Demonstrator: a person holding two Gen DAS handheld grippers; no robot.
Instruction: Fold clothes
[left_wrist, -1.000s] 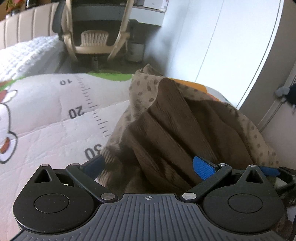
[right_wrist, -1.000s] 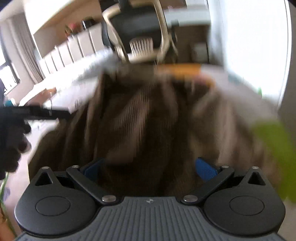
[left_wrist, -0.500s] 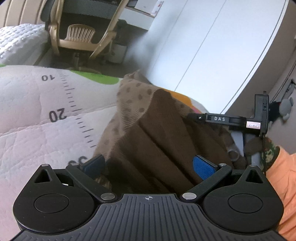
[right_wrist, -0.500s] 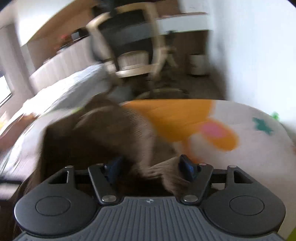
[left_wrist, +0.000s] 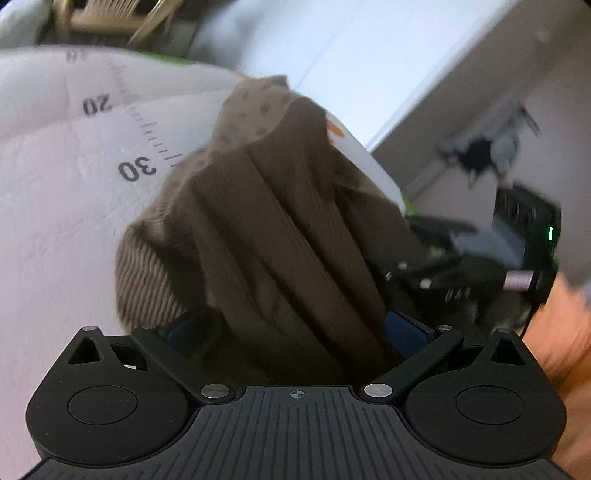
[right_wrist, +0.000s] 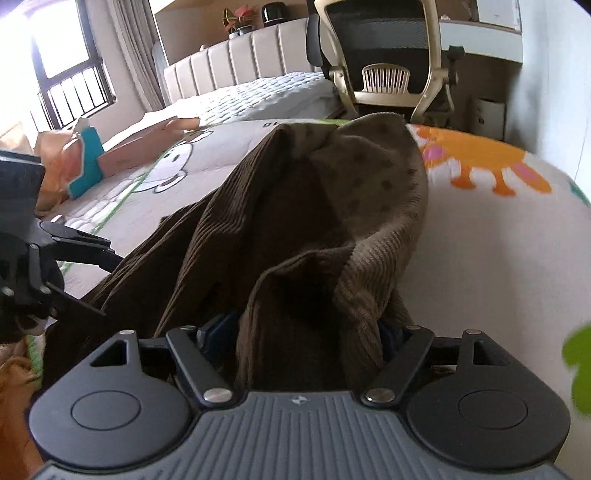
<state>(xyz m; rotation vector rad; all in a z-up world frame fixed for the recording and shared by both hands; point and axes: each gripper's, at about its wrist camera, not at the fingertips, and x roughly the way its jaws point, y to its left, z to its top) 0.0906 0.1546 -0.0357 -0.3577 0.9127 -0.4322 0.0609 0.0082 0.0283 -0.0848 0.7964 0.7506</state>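
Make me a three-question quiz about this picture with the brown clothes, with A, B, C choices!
1. Where does the brown corduroy garment lie?
A. on the office chair
B. on the cartoon-print quilt
C. on the floor

2. What colour is the cartoon animal beside the garment?
A. orange
B. purple
C. black

3. How does the garment look?
A. neatly folded flat
B. on a hanger
C. bunched up between both grippers' jaws

Answers: 1 B, the quilt spreads under the garment. 2 A, its body is orange. 3 C, cloth is gathered in folds in the left gripper and the right gripper.
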